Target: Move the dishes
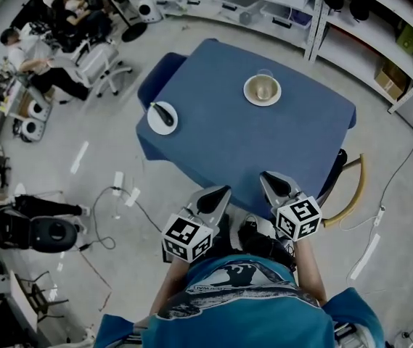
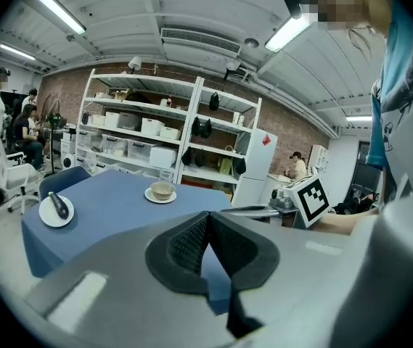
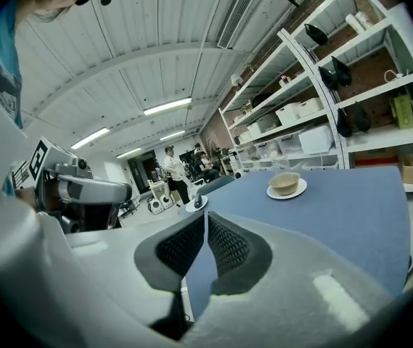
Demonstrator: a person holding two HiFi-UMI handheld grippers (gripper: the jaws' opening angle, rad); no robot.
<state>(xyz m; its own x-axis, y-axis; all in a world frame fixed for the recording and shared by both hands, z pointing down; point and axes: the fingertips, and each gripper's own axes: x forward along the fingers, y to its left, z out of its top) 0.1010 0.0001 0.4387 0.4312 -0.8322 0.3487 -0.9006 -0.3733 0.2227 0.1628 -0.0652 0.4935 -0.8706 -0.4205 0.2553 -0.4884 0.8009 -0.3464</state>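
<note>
Jaws on both grippers are pressed together, with nothing between them. The left gripper and the right gripper hover side by side at the near edge of the blue tabletop. Well ahead of the jaws sits a saucer carrying a beige bowl. Ahead and left of the left jaws, a white plate holds a dark object.

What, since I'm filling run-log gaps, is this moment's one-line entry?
stage: before pickup | left gripper: shut, empty | right gripper: shut, empty | table: bowl on saucer; plate with dark item
</note>
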